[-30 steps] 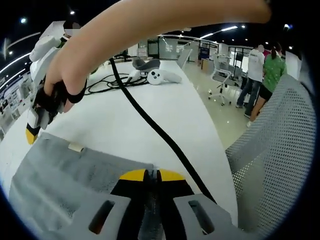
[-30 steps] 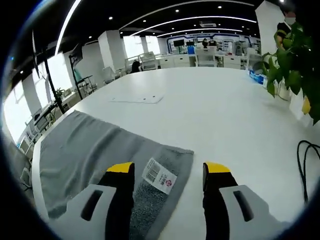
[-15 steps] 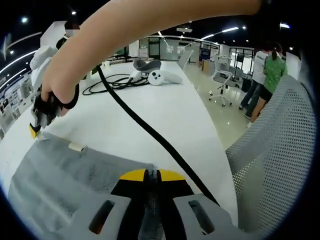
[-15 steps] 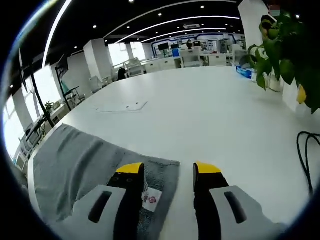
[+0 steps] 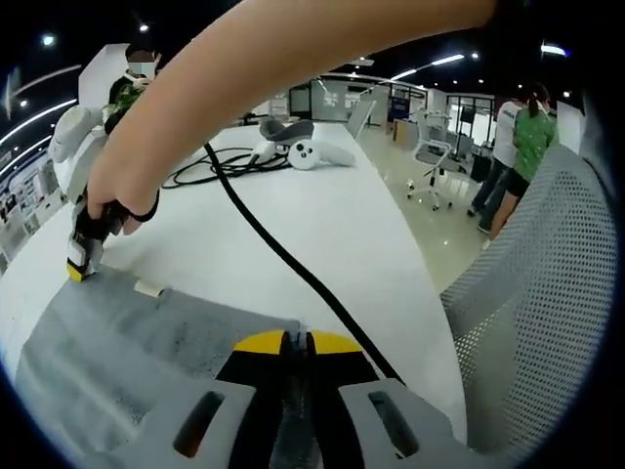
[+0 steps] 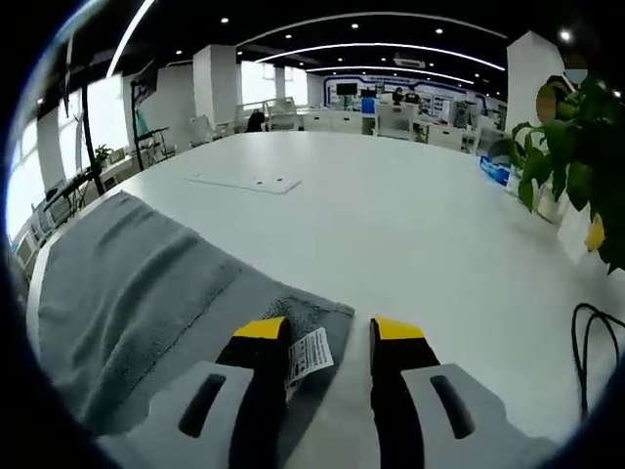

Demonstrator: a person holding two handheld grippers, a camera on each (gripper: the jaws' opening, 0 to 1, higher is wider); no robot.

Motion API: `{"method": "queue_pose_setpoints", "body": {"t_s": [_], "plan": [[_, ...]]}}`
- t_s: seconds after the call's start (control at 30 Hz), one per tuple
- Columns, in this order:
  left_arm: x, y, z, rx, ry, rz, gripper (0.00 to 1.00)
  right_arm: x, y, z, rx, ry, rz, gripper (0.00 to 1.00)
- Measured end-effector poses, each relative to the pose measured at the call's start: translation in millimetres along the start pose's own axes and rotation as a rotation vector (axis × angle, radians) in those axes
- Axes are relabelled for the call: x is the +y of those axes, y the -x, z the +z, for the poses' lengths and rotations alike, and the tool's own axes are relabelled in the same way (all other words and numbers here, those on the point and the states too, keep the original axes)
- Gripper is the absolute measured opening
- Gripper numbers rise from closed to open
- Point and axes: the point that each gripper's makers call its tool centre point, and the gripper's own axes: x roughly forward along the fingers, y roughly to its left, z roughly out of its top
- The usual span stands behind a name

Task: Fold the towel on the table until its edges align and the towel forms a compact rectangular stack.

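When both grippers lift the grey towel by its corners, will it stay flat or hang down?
The towel probably sags between the corners: it lies soft and rippled on the table. Its terry pile should grip well, and it looks light.

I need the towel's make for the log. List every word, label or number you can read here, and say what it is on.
Nothing can be read.
White tag sewn at the towel corner, between the right gripper fingers: dark print, too blurred to read.
Wall screens and signs at the back of the office: too small to read.
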Motion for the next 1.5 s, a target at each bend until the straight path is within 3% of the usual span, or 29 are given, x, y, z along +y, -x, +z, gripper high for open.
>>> {"method": "queue_pose_setpoints", "body": {"t_s": [0.1, 0.17, 0.37, 0.5, 0.63, 0.77, 0.97, 1.23, 1.37, 1.5], "plan": [[0.2, 0.1, 0.2, -0.006, 0.002, 0.002, 0.08, 10.6, -2.0, 3.4, -0.006, 0.022, 0.04, 0.07], [0.2, -0.2, 0.1, -0.009, 0.004, 0.002, 0.08, 9.7, -4.8, 5.1, -0.011, 0.034, 0.04, 0.03], [0.4, -0.9, 0.7, -0.013, 0.023, 0.006, 0.08, -3.5, -12.0, 7.9, -0.045, 0.026, 0.039, 0.03], [0.1, -0.9, 1.2, -0.013, 0.016, 0.01, 0.08, -7.4, -14.2, 9.9, -0.01, -0.026, 0.04, 0.03], [3.0, -0.6, 1.5, -0.044, 0.13, -0.012, 0.07, -4.6, -10.9, 12.2, 0.044, -0.037, 0.068, 0.03], [0.5, 0.2, 0.3, -0.028, 0.071, -0.022, 0.07, 2.4, -4.4, 7.9, 0.044, -0.036, 0.074, 0.02], [-4.6, 7.1, 0.2, -0.028, 0.063, -0.019, 0.06, 6.1, 5.2, 8.0, 0.047, -0.035, 0.076, 0.02], [1.6, 18.7, 13.5, -0.072, 0.08, 0.001, 0.06, 10.0, 18.2, 20.8, 0.023, -0.043, 0.075, 0.02], [4.9, 26.2, 20.6, -0.083, 0.038, 0.011, 0.06, 8.5, 22.6, 27.5, 0.007, -0.057, 0.08, 0.02], [12.6, 37.9, 33.9, -0.144, 0.094, 0.027, 0.06, 10.2, 29.0, 36.4, -0.012, -0.069, 0.087, 0.02]]}}
